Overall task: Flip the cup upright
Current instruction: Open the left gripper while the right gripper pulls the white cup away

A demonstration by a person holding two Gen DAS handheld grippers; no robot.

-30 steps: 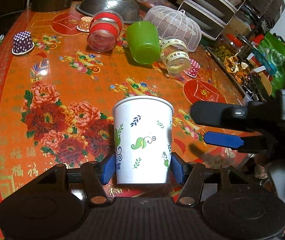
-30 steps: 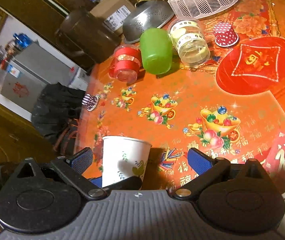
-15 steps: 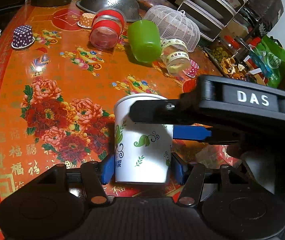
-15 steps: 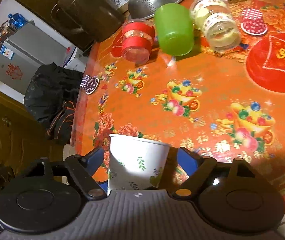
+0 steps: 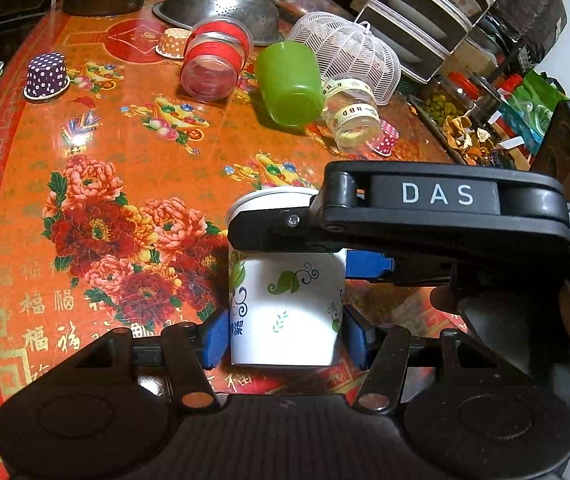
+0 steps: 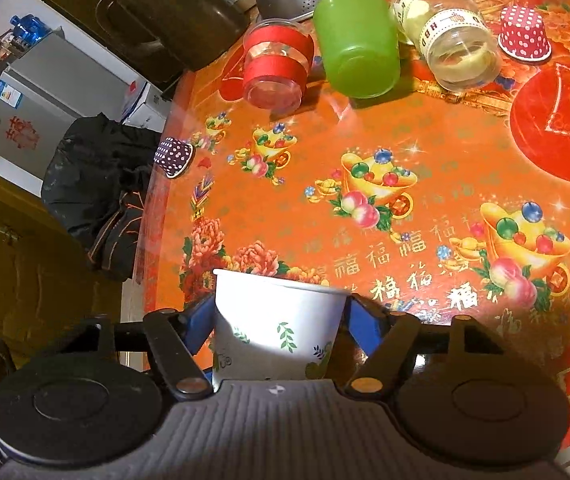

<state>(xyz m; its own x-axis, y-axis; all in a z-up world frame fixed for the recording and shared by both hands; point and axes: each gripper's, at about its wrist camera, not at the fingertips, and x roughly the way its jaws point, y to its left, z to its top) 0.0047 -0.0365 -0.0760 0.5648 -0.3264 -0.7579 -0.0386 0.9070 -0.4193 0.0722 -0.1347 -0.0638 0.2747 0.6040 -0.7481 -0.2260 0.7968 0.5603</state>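
Note:
A white paper cup with green leaf prints stands upright on the orange tablecloth, mouth up. My left gripper is shut on the cup's lower body, a blue pad on each side. My right gripper comes in from the right and is shut on the same cup near its rim. In the left wrist view the right gripper's black finger crosses in front of the cup's upper part and hides part of the rim.
Lying on their sides at the back are a red-banded glass jar, a green cup and a clear jar. A purple dotted cupcake cup, a metal colander and a white mesh cover stand nearby. The table edge runs at the left.
My right gripper has moved in from the right over the cup and closed around its upper part. The left gripper keeps its hold; the cup stays upright in place.

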